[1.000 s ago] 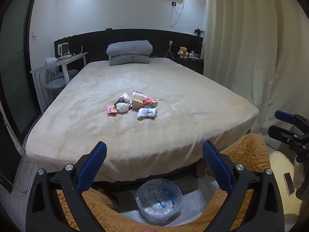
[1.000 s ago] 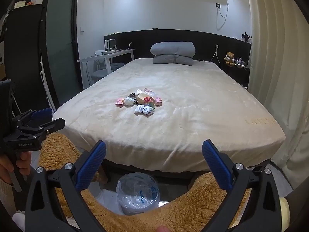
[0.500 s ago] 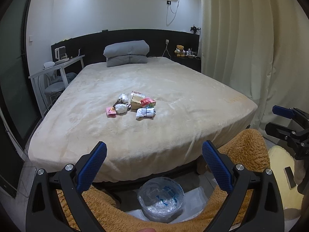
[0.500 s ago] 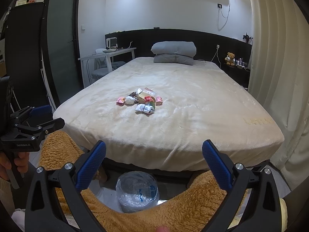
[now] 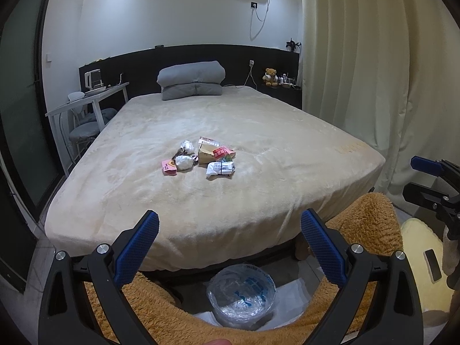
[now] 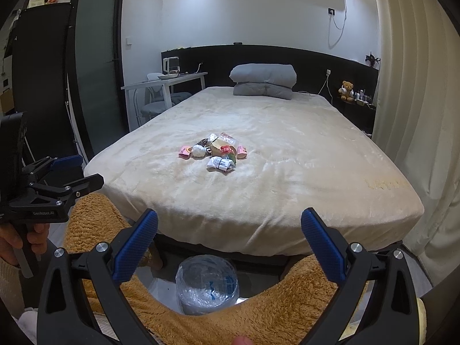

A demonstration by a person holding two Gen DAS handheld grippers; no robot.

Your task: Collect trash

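Both views have tilted up a little since a second ago, so the bed sits lower in frame and the bin slides further under the fingers; nothing on the bed has shifted. Left gripper (image 5: 229, 231) is spread wide and holds nothing; right gripper (image 6: 229, 230) is spread just as wide, also bare. Each hovers off the foot of the bed (image 5: 201, 215), well short of the trash (image 5: 201, 158), which lies ahead in a tight heap at mid-mattress.

Below and just ahead of both grippers stands the bin (image 5: 241, 296), lined with clear plastic, on the floor by the bed's foot.

My reading: the reach has not begun. To do it well, go for the white packet (image 5: 220, 169) first; it lies nearest and slightly apart from the rest. Come down with jaws straddling it across its short side, press lightly into the soft blanket, then close, so the fingers catch the wrapper and not the plush. The pink box (image 5: 169, 167) at the heap's left edge suits the left gripper. Take one piece per grip; crumpled balls may roll.
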